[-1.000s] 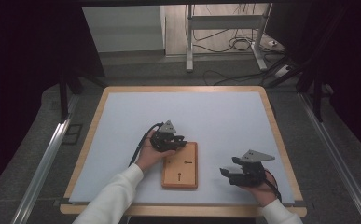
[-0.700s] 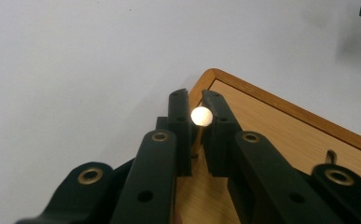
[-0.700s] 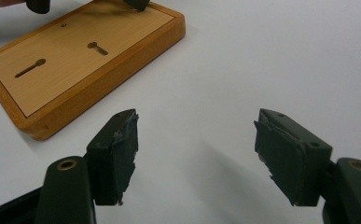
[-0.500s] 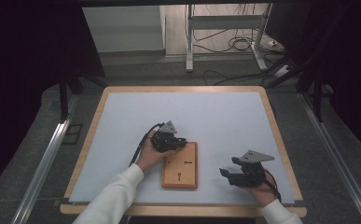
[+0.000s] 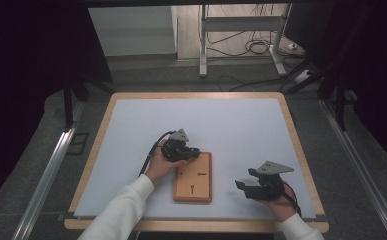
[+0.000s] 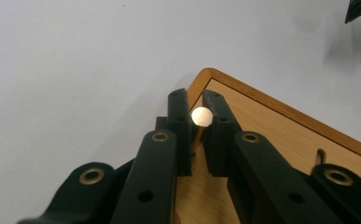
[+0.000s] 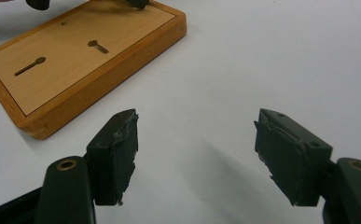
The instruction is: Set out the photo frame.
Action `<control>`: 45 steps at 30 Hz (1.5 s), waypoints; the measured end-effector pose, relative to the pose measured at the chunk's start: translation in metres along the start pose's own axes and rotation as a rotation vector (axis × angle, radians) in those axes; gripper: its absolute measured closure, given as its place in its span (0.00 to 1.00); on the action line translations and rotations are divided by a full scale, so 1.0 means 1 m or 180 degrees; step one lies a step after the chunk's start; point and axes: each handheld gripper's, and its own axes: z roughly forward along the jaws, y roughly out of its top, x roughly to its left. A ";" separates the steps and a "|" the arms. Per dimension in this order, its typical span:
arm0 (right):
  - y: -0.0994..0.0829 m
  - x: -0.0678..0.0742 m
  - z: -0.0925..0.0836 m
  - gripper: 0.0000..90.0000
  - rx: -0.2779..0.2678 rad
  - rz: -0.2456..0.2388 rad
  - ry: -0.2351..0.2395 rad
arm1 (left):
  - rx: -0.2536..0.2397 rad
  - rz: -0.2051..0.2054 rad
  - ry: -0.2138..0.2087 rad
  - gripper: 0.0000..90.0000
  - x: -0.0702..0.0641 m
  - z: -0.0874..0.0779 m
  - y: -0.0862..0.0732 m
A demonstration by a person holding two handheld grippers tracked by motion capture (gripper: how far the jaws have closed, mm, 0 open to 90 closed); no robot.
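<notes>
Two hand-held grippers at a wooden board on a white table.

We saw the table (image 5: 131, 125), its white top framed in pale wood, with the board (image 5: 193, 177) lying flat near its front edge. The left forearm, in a white sleeve (image 5: 118, 212), reached forward and right, bringing the left gripper (image 6: 197, 116) to the board's far left corner. We found its jaws nearly closed on a small peg (image 6: 200, 116) with a round pale head, standing over that corner. The right hand (image 5: 281, 200) rested near the table's front right, holding the right gripper (image 7: 197, 140) low over bare table, right of the board. Its jaws were spread wide and held nothing.
</notes>
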 end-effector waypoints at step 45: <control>0.026 0.135 0.070 0.15 0.0289 -0.1960 -0.0572 | 0.0199 -0.0424 -0.0529 0.91 0.027 0.002 0.010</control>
